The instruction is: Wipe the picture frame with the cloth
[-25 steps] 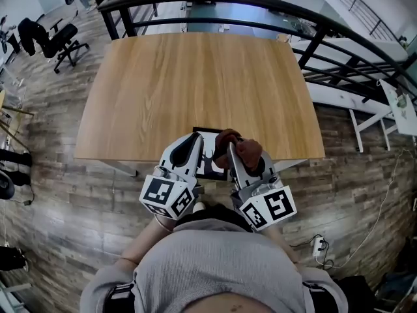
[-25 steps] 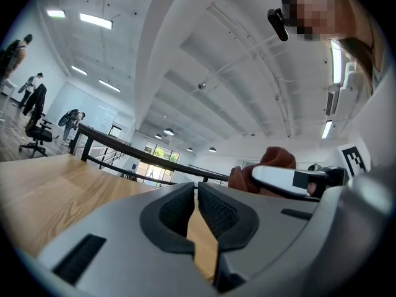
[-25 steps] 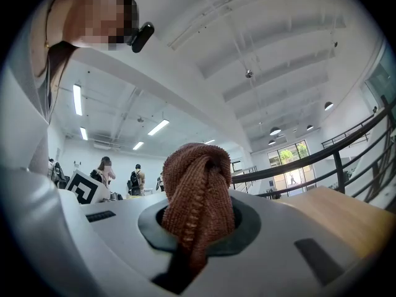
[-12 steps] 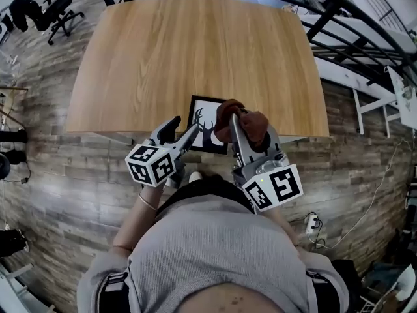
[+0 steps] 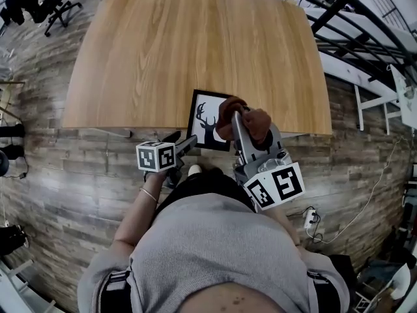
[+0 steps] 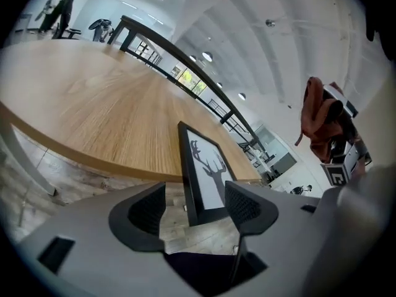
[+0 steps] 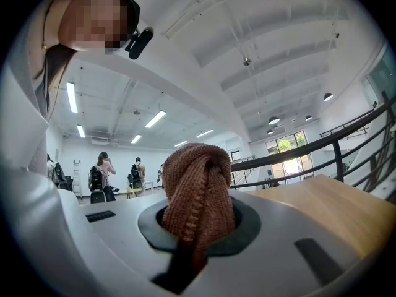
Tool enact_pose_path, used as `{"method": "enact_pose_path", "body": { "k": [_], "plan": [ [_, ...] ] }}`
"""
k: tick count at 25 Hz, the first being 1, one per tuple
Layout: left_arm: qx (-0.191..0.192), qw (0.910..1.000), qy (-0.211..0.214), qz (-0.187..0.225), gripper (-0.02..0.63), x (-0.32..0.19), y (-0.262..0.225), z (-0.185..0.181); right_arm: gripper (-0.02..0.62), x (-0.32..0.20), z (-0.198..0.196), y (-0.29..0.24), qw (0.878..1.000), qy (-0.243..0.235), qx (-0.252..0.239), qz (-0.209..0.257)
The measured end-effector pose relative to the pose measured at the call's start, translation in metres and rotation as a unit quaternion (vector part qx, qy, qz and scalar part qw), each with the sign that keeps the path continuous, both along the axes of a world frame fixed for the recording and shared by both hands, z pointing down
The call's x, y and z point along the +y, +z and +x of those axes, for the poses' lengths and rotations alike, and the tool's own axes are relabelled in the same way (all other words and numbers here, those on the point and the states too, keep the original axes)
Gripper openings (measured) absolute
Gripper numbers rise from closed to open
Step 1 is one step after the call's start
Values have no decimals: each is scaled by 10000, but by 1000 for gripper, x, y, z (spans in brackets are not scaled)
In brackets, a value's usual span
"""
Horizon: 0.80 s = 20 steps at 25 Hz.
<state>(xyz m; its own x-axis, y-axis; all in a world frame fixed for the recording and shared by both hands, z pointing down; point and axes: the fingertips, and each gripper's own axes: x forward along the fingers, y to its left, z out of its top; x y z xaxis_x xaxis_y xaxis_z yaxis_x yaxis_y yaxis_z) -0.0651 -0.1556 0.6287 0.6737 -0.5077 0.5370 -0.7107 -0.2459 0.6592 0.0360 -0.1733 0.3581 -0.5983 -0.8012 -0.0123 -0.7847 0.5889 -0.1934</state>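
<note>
Cloth point(image 7: 199, 190) sits pinched in the right gripper point(image 5: 240, 124), while the left gripper point(image 6: 197, 204), jaws just opened wide, flanks the near end of the picture frame point(image 5: 207, 119) without touching it.

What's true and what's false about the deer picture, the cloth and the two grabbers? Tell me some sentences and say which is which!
1. The right gripper is holding a brown cloth. True.
2. The picture frame shows a cat. False: it shows a black deer with antlers.
3. The left gripper is squeezing the picture frame. False: its jaws stand apart and have just been opening; the frame's near end sits between them without being pressed.
4. The picture frame lies at the near edge of the wooden table. True.
</note>
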Motion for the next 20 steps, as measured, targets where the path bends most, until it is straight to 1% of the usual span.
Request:
{"method": "enact_pose_path", "body": {
  "k": [2, 4, 8, 11, 16, 17, 18, 20],
  "plan": [
    [206, 9997, 32, -139, 281, -2, 7, 2, 46, -2, 0, 3, 10000, 14, 17, -30],
    [465, 9988, 48, -162, 281, -3, 11, 5, 46, -2, -2, 6, 10000, 14, 31, -65],
    [568, 9978, 251, -218, 281, -4, 22, 13, 46, -2, -2, 10, 9999, 62, 15, -99],
    [949, 9947, 295, -271, 281, -7, 22, 20, 46, -2, -1, 10, 9999, 91, 18, -79],
    [1454, 9887, 297, -195, 273, -9, 16, 29, 46, -3, 2, 24, 9994, 116, -108, -323],
    [1545, 9874, 271, -211, 218, -9, 16, 28, 46, -3, 2, 25, 9992, 115, -112, -353],
    [1664, 9854, 244, -247, 138, -9, 16, 29, 46, -2, 1, 26, 9992, 105, -113, -364],
    [2018, 9785, 200, -371, 118, -9, 16, 32, 46, -2, 0, 25, 9993, 70, -111, -355]
  ]
}}
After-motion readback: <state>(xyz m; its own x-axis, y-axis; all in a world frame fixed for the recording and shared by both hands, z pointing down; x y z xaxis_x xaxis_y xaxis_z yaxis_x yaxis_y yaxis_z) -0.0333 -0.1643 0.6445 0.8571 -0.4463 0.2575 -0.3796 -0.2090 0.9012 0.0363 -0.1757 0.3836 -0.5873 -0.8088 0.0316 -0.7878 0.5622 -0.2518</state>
